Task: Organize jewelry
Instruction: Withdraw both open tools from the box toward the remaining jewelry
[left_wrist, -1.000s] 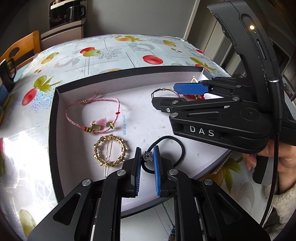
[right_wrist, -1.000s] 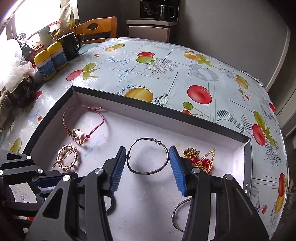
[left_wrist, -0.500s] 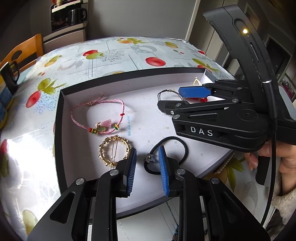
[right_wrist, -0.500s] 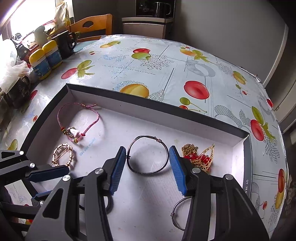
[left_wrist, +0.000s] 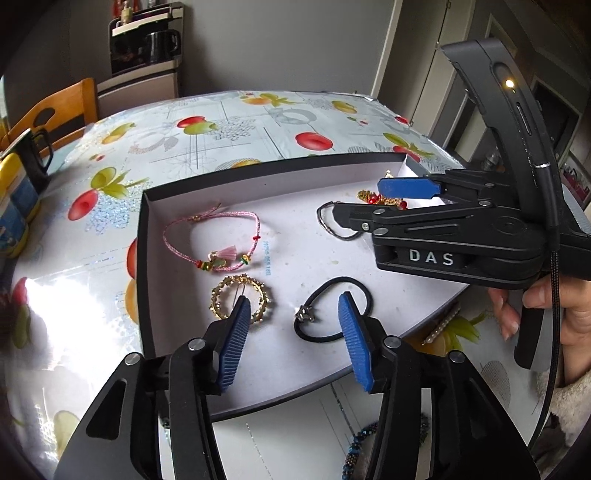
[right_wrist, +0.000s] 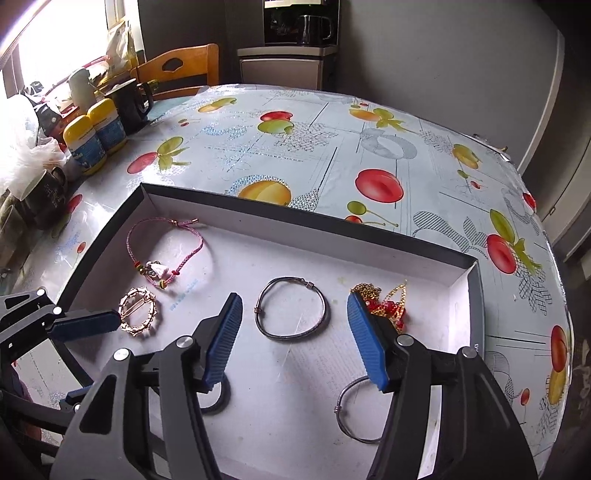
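between my left gripper (left_wrist: 291, 341) jaws, just opened wide, black hair tie (left_wrist: 332, 308) lies free; gold brooch (left_wrist: 240, 301) beside; right gripper (right_wrist: 295, 341) spread over bangle (right_wrist: 291, 314)

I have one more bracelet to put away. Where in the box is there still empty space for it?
Inside the box, the white floor along the far wall, between the pink cord bracelet and the gold and red chain, is bare. So is the near middle, between the two wire bangles. The left side, by the gold hoop, is crowded.
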